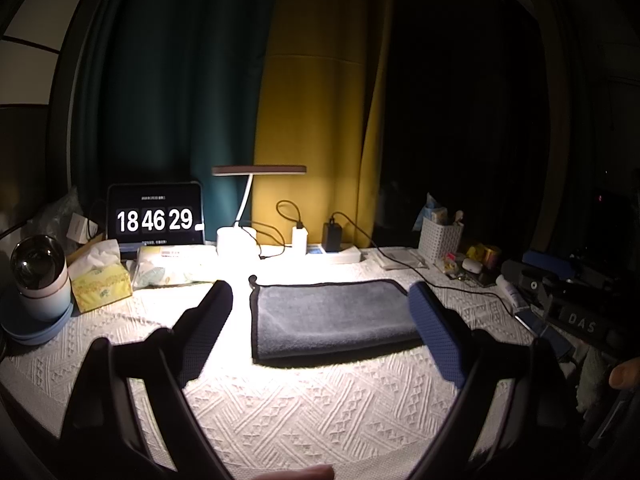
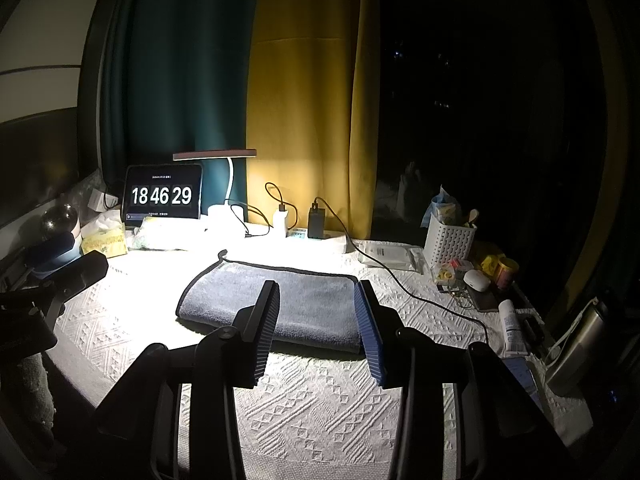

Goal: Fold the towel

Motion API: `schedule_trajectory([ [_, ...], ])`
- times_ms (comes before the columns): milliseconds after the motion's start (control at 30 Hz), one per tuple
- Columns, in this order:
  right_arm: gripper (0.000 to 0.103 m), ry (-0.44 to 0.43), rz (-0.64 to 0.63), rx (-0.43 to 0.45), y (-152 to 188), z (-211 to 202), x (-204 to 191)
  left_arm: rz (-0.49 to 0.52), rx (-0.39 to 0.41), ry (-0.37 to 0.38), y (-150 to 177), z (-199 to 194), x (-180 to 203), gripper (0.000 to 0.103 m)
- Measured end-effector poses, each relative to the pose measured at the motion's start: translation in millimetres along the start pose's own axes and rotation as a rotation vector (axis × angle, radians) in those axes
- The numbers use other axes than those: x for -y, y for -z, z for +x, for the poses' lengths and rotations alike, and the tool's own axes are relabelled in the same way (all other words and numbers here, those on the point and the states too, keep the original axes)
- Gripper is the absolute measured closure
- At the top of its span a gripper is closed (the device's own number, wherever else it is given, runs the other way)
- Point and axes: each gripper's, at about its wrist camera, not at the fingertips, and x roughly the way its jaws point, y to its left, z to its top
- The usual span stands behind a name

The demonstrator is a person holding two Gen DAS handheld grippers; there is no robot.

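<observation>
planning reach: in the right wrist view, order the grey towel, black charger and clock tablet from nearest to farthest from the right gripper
1. Grey black-edged towel, just ahead of the fingers.
2. Black charger block, beyond the towel, centre.
3. Clock-display tablet, back left.

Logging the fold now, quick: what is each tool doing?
Left tool: open, holding nothing, above the towel.
Right tool: open, holding nothing.

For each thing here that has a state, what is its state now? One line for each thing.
towel: folded, flat on the table, not gripped
left gripper: open, empty
right gripper: open, empty
desk lamp: switched on
clock screen: on, reads 18 46 29
black charger: plugged in, cable attached
tissue box: open, a tissue sticks out
</observation>
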Motion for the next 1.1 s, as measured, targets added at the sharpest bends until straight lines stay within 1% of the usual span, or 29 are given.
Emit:
schedule_trajectory([
  [667,0.062,0.0,0.0,-0.001,0.0,0.7,-0.8,0.0,0.0,0.0,-0.4,0.2,0.2,0.013],
  [1100,0.062,-0.004,0.0,-0.009,1.3,1.2,-1.1,-0.003,-0.013,0.007,9.2,5.5,1.4,0.013],
])
